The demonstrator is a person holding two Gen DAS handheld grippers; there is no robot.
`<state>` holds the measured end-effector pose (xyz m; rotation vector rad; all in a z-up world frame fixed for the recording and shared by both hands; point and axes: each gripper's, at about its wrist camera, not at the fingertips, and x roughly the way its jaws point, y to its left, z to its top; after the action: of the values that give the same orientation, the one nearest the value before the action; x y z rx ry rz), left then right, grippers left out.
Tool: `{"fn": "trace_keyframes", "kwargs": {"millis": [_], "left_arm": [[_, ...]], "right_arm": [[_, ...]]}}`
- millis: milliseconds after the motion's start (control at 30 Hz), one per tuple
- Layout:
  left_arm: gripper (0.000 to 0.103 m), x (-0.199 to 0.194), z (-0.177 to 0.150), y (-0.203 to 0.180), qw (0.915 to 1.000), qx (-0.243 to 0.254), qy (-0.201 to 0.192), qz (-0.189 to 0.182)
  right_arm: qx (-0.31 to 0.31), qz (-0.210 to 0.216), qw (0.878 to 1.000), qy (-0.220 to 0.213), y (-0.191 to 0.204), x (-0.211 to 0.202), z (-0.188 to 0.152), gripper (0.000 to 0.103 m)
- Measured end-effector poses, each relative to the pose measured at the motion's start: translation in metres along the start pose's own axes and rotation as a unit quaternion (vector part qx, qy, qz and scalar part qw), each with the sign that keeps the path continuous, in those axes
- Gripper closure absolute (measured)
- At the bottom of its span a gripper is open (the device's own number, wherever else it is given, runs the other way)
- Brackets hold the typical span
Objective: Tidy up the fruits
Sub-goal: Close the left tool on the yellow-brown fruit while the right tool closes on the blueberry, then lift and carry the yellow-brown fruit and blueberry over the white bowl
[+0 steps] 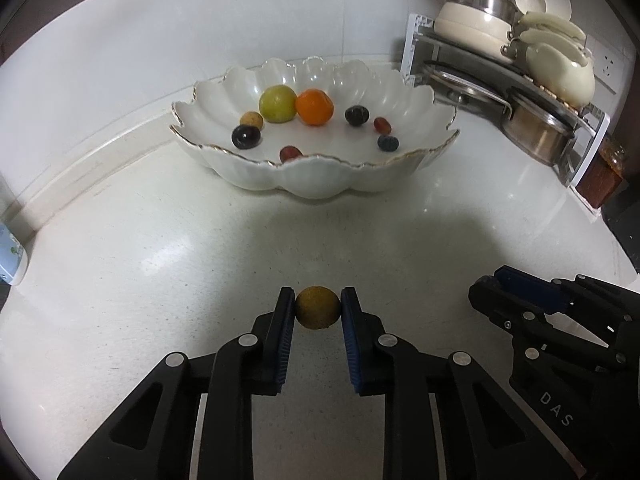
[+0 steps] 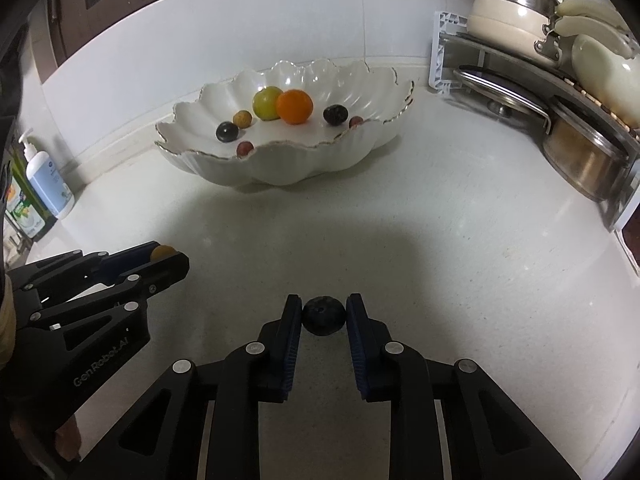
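1. A small brown fruit is clamped between the pads of the left gripper, low over the counter.
2. A dark berry is pinched by the right gripper.
3. More fruit, an orange among them, is seen in the scalloped white bowl further back, well apart from both grippers.
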<state>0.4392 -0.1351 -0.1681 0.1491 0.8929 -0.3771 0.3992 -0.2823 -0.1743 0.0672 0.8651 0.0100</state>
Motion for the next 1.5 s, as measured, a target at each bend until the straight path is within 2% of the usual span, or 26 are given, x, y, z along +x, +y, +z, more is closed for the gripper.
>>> {"fn": "trace_keyframes", "kwargs": {"millis": [900, 1500], "left_arm": [[0.079, -0.095, 0.012, 0.006, 0.9959, -0.024, -0.085, 0.017], [0.079, -0.129, 0.05, 0.005, 0.9879, -0.02, -0.15, 0.036]], "right_arm": [[-0.027, 0.006, 0.995, -0.101, 0.022, -0.082, 0.023, 0.079], [-0.044, 0.001, 0.984, -0.173, 0.027, -0.113, 0.058, 0.079]]}}
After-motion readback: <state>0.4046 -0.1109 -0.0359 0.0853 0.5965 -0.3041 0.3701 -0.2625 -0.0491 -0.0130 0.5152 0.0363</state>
